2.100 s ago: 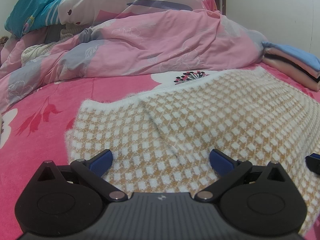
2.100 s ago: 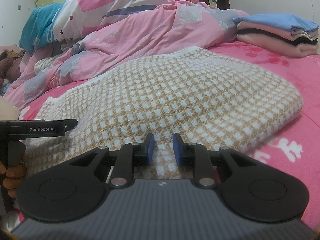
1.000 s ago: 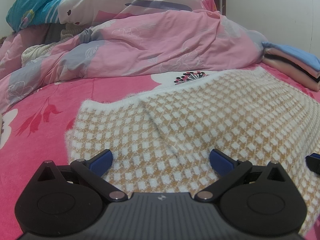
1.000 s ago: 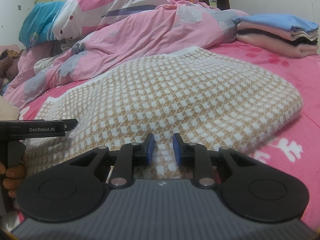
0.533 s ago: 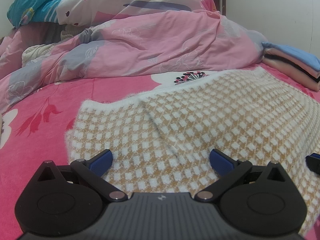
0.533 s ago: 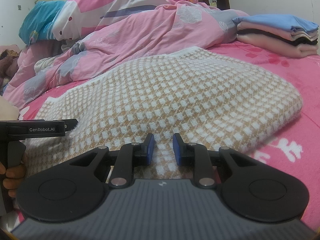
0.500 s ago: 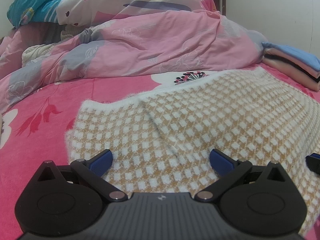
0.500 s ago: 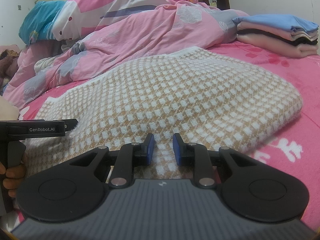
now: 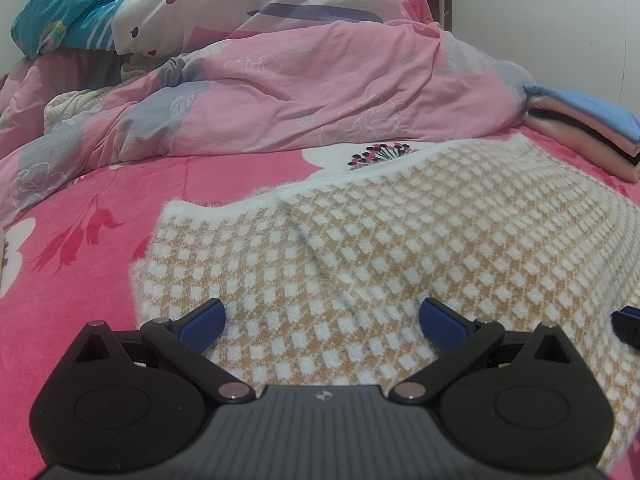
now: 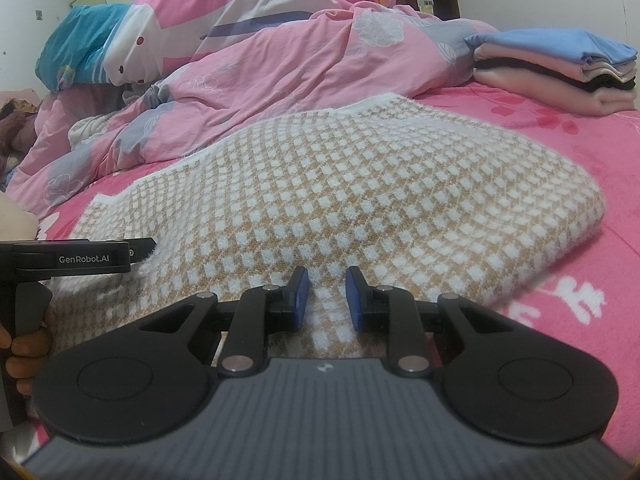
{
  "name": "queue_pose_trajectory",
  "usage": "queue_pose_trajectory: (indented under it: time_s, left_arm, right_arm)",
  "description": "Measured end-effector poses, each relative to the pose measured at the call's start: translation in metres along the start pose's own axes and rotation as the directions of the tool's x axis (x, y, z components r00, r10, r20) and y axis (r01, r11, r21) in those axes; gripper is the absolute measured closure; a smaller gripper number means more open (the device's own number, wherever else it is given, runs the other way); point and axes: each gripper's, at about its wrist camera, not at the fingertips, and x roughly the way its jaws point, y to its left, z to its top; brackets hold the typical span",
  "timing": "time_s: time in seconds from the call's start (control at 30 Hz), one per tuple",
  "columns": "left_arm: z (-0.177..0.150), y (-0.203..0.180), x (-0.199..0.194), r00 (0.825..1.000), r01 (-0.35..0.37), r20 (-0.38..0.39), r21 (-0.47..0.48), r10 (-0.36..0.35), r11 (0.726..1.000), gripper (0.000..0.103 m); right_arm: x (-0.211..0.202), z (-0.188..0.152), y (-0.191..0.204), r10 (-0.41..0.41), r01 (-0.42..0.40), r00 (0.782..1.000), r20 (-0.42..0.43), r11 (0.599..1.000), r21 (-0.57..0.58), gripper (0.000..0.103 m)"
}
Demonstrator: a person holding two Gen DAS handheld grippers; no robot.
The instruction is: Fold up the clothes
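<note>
Lifting now risks dragging the checked sweater (image 10: 360, 184), lying on the bed (image 10: 560, 160) at your twelve o'clock, lopsided, since your right gripper (image 10: 326, 298) fingers pinch its near hem while your left gripper (image 9: 320, 320) fingers stand spread, released.
</note>
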Motion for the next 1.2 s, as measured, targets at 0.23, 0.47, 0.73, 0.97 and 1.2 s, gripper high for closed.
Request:
queue_pose_trajectory:
  time_s: [0.23,0.47,0.73,0.97,1.2]
  left_arm:
    - [0.000,0.000,0.000,1.000,0.001,0.001,0.000,-0.001,1.000,0.000]
    - [-0.001,0.001,-0.001,1.000,0.006,0.009,-0.004,-0.006,1.000,0.000]
    - [-0.002,0.004,0.000,1.000,0.015,0.015,-0.009,-0.015,1.000,0.000]
    - [-0.004,0.003,0.000,1.000,0.016,0.024,-0.010,-0.015,1.000,0.000]
    - [-0.004,0.002,0.000,1.000,0.018,0.023,-0.011,-0.018,1.000,0.000]
  right_arm:
    - [0.000,0.000,0.000,-0.001,0.001,1.000,0.000,1.000,-0.001,0.083]
    - [0.000,0.001,0.001,-0.005,0.005,1.000,0.001,1.000,-0.006,0.083]
    - [-0.003,0.007,-0.001,0.003,-0.003,1.000,-0.021,1.000,0.006,0.081]
    - [-0.003,0.053,0.016,0.051,-0.050,0.999,0.012,0.991,-0.124,0.070]
    - [0.065,0.066,0.032,0.078,-0.102,0.991,-0.108,0.966,-0.237,0.064]
